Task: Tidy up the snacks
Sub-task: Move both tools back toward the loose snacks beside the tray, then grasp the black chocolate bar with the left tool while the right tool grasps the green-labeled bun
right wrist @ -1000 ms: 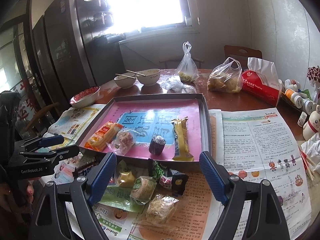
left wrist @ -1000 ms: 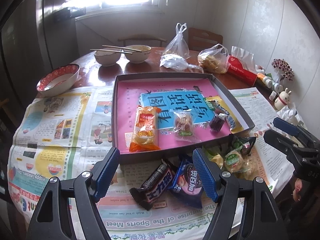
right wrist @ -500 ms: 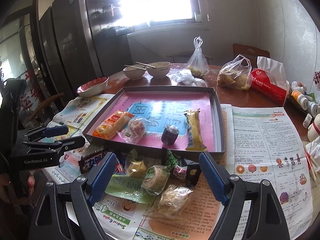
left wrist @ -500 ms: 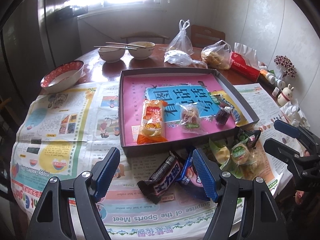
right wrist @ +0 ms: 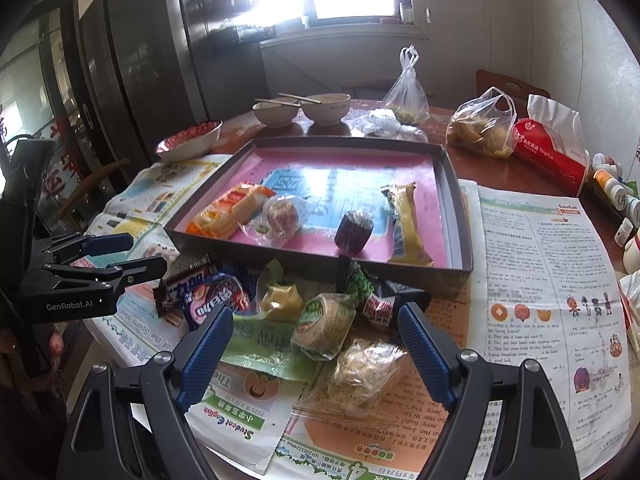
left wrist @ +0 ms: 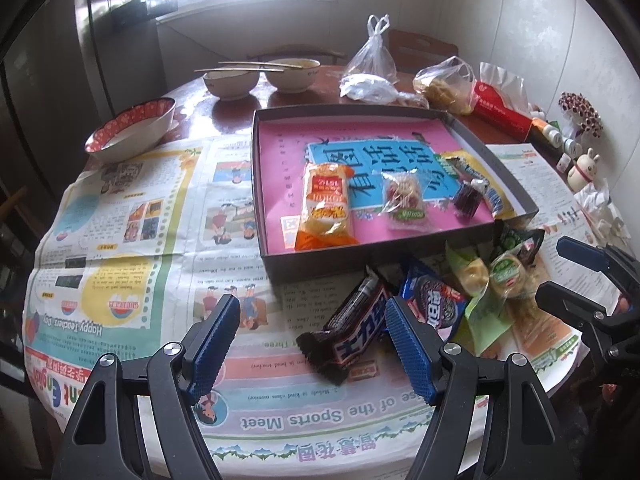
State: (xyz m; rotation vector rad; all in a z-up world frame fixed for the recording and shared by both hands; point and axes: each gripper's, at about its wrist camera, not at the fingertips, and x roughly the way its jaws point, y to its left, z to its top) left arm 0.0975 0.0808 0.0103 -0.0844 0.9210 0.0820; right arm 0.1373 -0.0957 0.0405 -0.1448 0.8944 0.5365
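The left tool (left wrist: 312, 344) and right tool (right wrist: 316, 344) were both spread, gripping nothing, above a round desk (left wrist: 240, 104) covered in glossy printed newspaper (left wrist: 132, 240). A shallow rectangular cardboard tray (left wrist: 320, 266) with a pink liner held four crinkled plastic-wrapped snacks. The yellow bar (right wrist: 406, 224) lay with its long axis running near to far. Loose snacks, including a dark chocolate bar (left wrist: 352, 326), lay just near the tray.

bare newspaper (left wrist: 132, 240) lies open left of the tray (left wrist: 312, 268), and bare pink floor at the tray's back. loose snack packets (right wrist: 320, 320) crowd its near wall; bowls (left wrist: 230, 80) and bags (right wrist: 480, 128) line the far side.
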